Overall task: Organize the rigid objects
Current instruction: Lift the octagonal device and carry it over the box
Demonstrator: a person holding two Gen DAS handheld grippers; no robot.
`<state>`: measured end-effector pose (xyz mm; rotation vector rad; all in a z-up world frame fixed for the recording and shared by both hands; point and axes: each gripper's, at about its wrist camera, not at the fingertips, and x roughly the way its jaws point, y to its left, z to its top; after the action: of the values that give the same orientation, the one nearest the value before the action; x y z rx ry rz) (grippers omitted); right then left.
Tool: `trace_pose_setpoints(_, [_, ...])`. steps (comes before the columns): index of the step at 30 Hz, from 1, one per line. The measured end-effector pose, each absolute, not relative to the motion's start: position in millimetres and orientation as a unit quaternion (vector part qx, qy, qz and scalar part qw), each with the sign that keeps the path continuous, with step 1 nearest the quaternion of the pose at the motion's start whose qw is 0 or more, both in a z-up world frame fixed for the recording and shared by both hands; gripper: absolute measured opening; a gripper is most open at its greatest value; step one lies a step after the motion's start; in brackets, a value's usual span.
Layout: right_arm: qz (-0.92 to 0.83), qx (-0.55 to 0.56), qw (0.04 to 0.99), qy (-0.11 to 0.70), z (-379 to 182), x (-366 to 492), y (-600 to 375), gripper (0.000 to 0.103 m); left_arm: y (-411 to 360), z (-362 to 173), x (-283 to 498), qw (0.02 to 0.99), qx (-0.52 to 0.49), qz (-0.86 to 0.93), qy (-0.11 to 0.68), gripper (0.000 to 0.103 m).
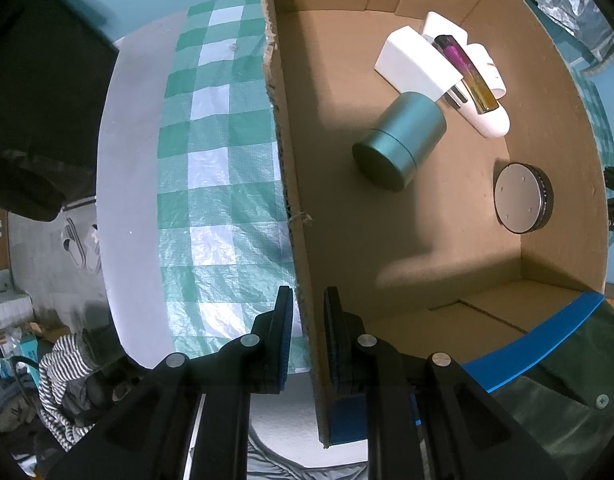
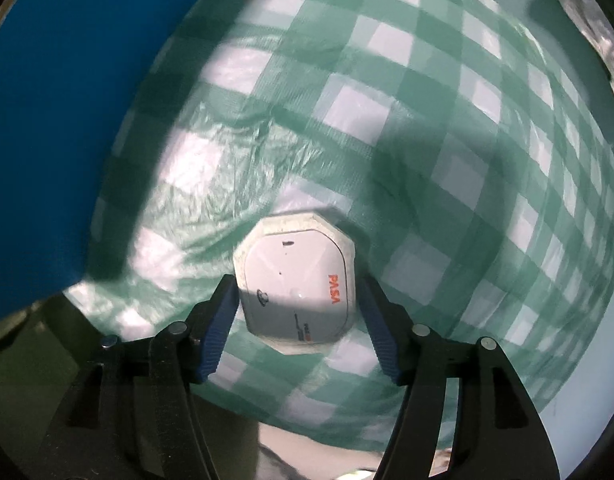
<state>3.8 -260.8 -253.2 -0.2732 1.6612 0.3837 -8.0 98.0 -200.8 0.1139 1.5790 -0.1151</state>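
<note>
Green-and-white checked cloth point(image 2: 447, 128) is seen spread over the surface, and on it a cardboard box point(image 1: 387, 240) with blue tape along its rim is stood. The box wall is straddled by the left hand-held gripper point(image 1: 309, 304), whose jaws are nearly closed and clamped on that wall, one pad outside and one inside. Inside the box, a teal cylindrical tin point(image 1: 401, 142) is laid on its side near the middle. Beyond it a white block-shaped item point(image 1: 413, 62) and a white elongated item point(image 1: 489, 116) are piled together (what they are cannot be told), with a purple-to-yellow lighter point(image 1: 469, 74) resting on top. A flat round silver disc point(image 1: 519, 198) is leaned against the far-right wall, apart from the tin.

Outside the box, a small white octagonal case point(image 2: 297, 286) with orange lettering is laid flat on the cloth. It is flanked by the right hand-held gripper point(image 2: 297, 300), whose jaws are held about half open; whether the blue pads point(image 2: 219, 320) touch it cannot be told.
</note>
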Motion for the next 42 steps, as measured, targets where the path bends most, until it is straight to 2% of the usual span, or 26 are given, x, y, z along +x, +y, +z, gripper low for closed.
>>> trace_pose_setpoints(5, [0.157,-0.106,0.659,0.728,-252,9,-267,0.057,97,-201,-6,0.700,0.054,-0.053,0.710,0.015])
trace_pose_setpoints(14, [0.177,-0.122,0.655,0.724,-238,9,-257,0.057,95,-197,-5,0.705,0.051,-0.056,0.705,0.015])
trace_pose_setpoints(32, [0.241,-0.120,0.689,0.673,-130,50,-225,0.057,92,-192,-8,0.713,0.041,-0.067,0.697,0.015])
trace_pose_setpoints(42, [0.278,-0.136,0.705,0.638,-116,68,-181,0.057,94,-189,-5,0.718,0.034,-0.065,0.692,0.015])
